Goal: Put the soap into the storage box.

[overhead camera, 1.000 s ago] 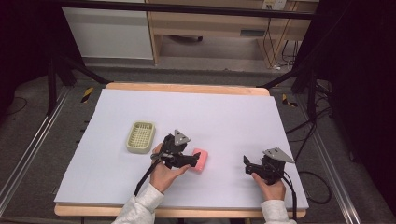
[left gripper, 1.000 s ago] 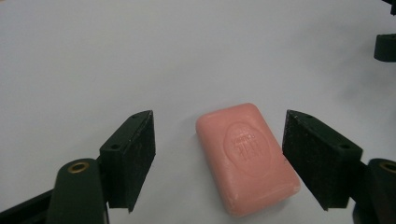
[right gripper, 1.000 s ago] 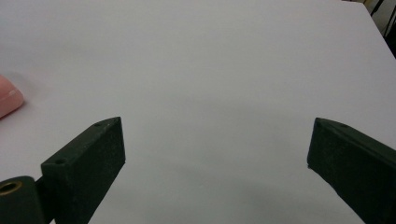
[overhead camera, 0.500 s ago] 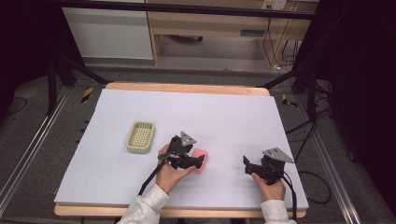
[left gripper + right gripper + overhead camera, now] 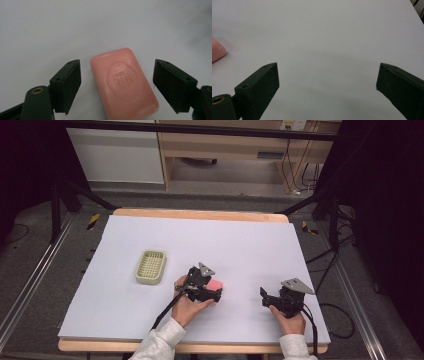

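Soap bar (image 5: pixel 124 83): pink, lying flat on the white counter (image 5: pixel 250 245), lower centre of the high view, between the pads untouched.
Handling: judged stiff, light, slippery; long sides should be taken.
Left tool (image 5: pixel 116 86): jaws just opened wide, gripping nothing.
Right tool (image 5: pixel 328 86): open, empty.

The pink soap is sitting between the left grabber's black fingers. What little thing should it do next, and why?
Probably squeeze shut on the soap. The left gripper has just been opening its jaws, and they now stand on either side of the bar with gaps, so nothing holds it. The soap lies flat on the white table; the green soap dish waits apart. Closing first would let it lift the bar.
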